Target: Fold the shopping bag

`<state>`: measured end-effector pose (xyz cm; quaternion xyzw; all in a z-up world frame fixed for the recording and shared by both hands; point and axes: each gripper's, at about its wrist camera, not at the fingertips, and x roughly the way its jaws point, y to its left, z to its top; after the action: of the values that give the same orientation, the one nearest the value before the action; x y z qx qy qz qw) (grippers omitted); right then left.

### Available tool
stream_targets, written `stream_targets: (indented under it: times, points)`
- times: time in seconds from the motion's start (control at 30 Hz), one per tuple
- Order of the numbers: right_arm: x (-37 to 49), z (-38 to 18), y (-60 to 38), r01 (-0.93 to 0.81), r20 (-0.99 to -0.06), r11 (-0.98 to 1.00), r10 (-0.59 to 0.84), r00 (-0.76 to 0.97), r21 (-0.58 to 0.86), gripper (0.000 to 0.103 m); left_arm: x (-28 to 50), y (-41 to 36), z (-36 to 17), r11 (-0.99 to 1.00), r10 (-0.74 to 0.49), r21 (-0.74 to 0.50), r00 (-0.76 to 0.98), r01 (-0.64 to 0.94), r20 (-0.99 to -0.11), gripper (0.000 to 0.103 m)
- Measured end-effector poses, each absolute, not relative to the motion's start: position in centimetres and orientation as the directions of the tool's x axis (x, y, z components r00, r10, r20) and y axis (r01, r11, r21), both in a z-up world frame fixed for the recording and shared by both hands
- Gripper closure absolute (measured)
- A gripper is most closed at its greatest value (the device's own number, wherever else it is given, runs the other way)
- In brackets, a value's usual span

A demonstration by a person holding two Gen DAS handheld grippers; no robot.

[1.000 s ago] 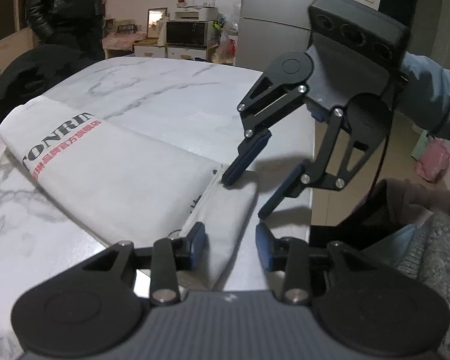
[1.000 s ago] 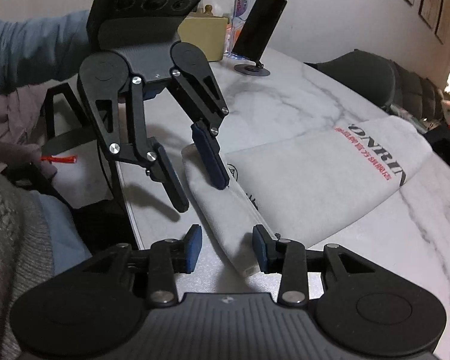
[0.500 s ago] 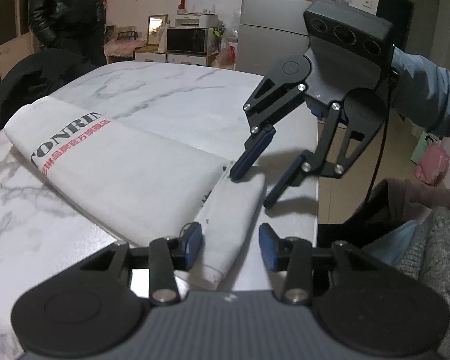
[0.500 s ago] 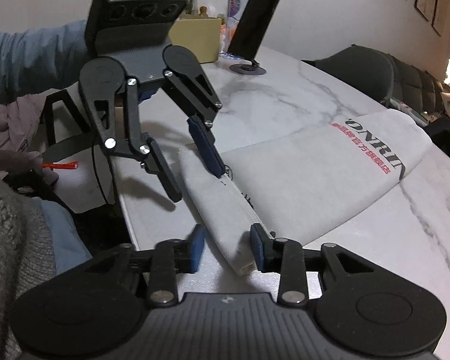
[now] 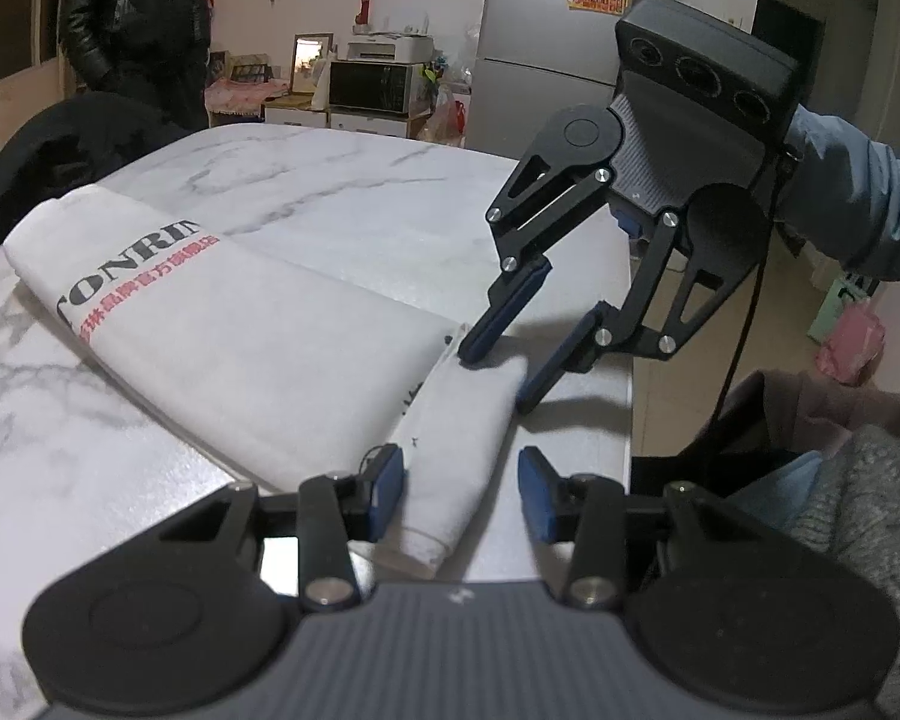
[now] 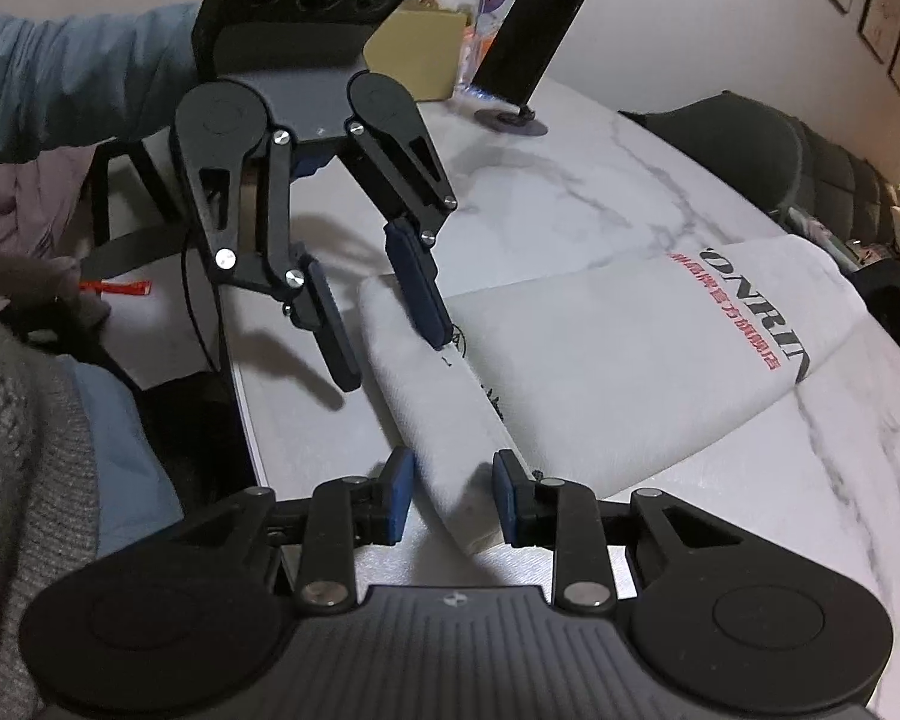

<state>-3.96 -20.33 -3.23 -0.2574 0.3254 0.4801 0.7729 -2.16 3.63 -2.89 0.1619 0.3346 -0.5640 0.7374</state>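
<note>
The shopping bag point(image 5: 258, 324) lies flat on the marble table point(image 5: 342, 192), already doubled into a long white band with its printed end toward 10 o'clock in the left wrist view. Its near end is turned over into a narrow roll point(image 5: 462, 420) close to the table's front edge. Judgement: this turned end is the start of the next fold, and both tools sit at it to carry or press it along the band.

Left gripper point(image 5: 461, 495): jaws apart, one blue pad on each side of the near tip of the roll, cloth between them but not pinched. It is held low and nearly level with the table, pointing along the roll toward 12 o'clock.

Right gripper point(image 5: 501, 354): jaws apart, tilted steeply downward from 2 o'clock. One pad rests on the far corner of the roll where it meets the flat band; the other hangs off the cloth over bare table. In its own view the right gripper point(image 6: 453, 495) straddles the roll's end in the same way, with the left gripper point(image 6: 384, 324) opposite at 11 o'clock.

A blue sleeve point(image 5: 852, 204) enters from 3 o'clock behind the right tool. A phone on a stand point(image 6: 528, 54) sits well apart from the bag.
</note>
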Motion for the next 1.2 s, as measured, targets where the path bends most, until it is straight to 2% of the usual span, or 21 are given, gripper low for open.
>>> stream_targets:
  times: [0.13, 0.3, 0.43, 0.6, 0.67, 0.87, 1.2]
  points:
    - [-2.8, -3.1, -20.6, -0.889, -0.755, 0.458, 0.582, 0.301, -0.001, 0.077, -1.8, 3.6, -2.9, 0.313, -0.726, -0.159, 0.128, 0.936, -0.676, 0.063]
    - [0.0, -3.6, -22.9, -0.783, -0.712, 0.566, 0.659, 0.242, 0.258, 0.081, -2.3, 3.1, -2.9, 0.320, -0.712, -0.125, 0.151, 0.939, -0.686, 0.063]
    - [1.3, -4.2, -24.2, -0.703, -0.675, 0.591, 0.707, 0.214, 0.396, 0.084, -2.5, 3.1, -3.0, 0.333, -0.715, -0.112, 0.173, 0.936, -0.678, 0.064]
    - [2.1, -4.5, -25.1, -0.648, -0.637, 0.586, 0.745, 0.196, 0.486, 0.085, -2.3, 3.5, -3.2, 0.368, -0.724, -0.115, 0.207, 0.923, -0.658, 0.074]
    - [2.1, -4.6, -25.2, -0.644, -0.626, 0.582, 0.754, 0.198, 0.496, 0.085, -2.0, 3.9, -3.3, 0.389, -0.732, -0.139, 0.214, 0.911, -0.647, 0.082]
    - [1.2, -4.4, -25.2, -0.693, -0.615, 0.563, 0.758, 0.216, 0.451, 0.085, -1.1, 4.5, -3.6, 0.414, -0.758, -0.219, 0.202, 0.883, -0.620, 0.083]
    - [-1.3, -3.1, -22.6, -0.848, -0.703, 0.508, 0.658, 0.271, 0.148, 0.083, 0.9, 4.6, -4.0, 0.439, -0.770, -0.333, 0.158, 0.835, -0.618, 0.084]
